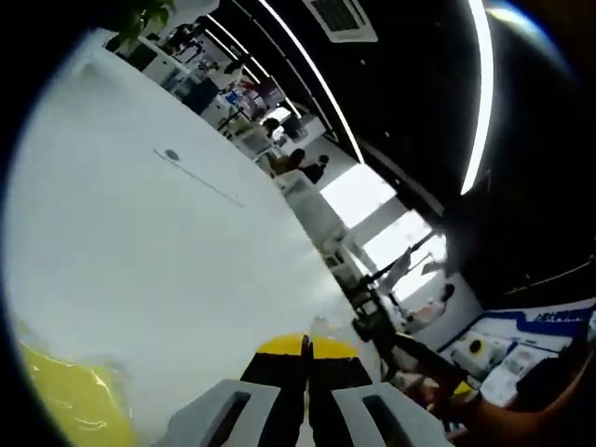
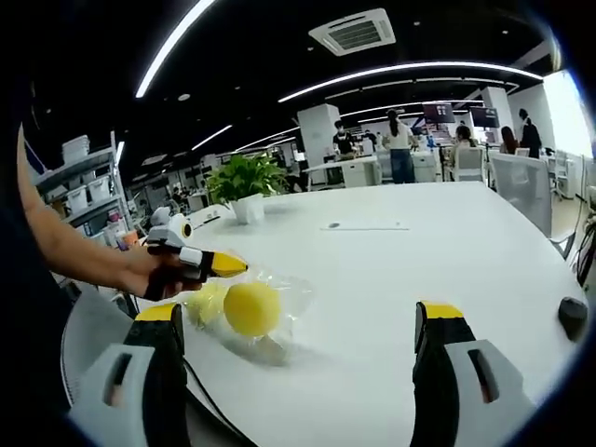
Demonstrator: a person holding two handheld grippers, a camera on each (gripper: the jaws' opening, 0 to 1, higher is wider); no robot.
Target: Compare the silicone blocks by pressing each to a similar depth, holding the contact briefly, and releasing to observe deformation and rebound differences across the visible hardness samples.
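My right claw (image 2: 300, 321) stands wide over the table (image 2: 438, 251), its jaws at the bottom of the frame. Between them, left of centre, a yellow ball (image 2: 251, 308) sits in a clear bag (image 2: 279, 296), a paler one (image 2: 206, 304) possibly beside it. My left claw (image 1: 304, 346) is pinched closed, low centre.

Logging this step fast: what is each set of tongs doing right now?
Left tongs: closed, nothing visibly gripped, tips beside the clear bag of yellow balls.
Right tongs: open, empty.
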